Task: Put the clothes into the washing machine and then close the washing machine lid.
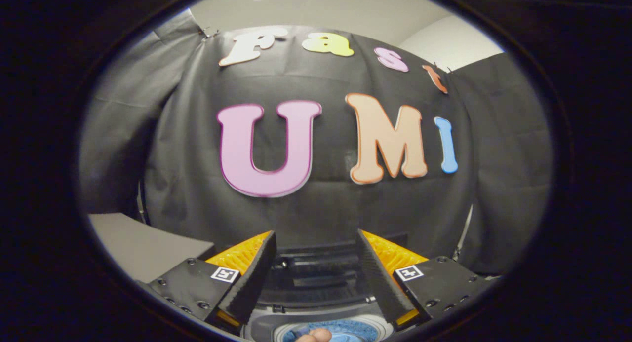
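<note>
Black cloth hangs as the booth's far wall (pixel 316 213), with a pale room wall and ceiling above it; a grey desk (pixel 143 248) sits at the near left.

Washing machine (pixel 321 278): top-loading, dark rear panel just beyond the fingers, its pale round drum opening (pixel 286 332) directly below them. The lid cannot be told apart from the dark raised panel; it appears up, since the drum is exposed.

Clothes (pixel 345 329): blue textured fabric, lying inside the drum opening, near and below the fingers. Judged soft, light and limp, not fragile, likely to drape and trail; best pinched at a bunched fold rather than a flat edge.

Hand (pixel 313 336): a person's fingertips show at the drum's near rim, touching or just above the fabric; which cannot be told.

Gripper (pixel 316 263): fingers spread apart, nothing between them, hovering over the machine.

Lid, judged: rigid, hinged at the far side, suited to a push or a pull at its free edge.
</note>
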A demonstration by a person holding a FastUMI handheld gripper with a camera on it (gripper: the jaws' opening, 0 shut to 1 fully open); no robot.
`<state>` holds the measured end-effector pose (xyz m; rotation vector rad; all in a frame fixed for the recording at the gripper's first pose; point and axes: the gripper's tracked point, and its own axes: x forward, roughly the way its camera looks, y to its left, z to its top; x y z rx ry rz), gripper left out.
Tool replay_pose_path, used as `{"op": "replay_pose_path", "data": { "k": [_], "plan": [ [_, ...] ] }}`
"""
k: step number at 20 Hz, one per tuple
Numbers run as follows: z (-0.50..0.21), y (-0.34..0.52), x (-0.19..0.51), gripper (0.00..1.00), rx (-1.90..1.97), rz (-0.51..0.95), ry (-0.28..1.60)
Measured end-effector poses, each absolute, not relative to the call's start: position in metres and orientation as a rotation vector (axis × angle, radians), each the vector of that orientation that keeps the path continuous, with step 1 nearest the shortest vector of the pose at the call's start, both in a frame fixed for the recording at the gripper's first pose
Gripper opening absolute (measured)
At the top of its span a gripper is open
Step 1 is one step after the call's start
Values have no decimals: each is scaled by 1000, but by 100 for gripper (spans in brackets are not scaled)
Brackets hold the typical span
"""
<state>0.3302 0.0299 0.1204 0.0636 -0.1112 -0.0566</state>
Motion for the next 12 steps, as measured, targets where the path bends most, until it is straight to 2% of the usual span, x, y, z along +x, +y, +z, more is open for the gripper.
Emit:
{"op": "replay_pose_path", "data": {
  "k": [5,10,12],
  "plan": [
    [172,31,360,99,5,3,-168],
    [147,-3,396,98,88,-52,-91],
    [138,3,413,98,75,-6,-70]
  ]
}}
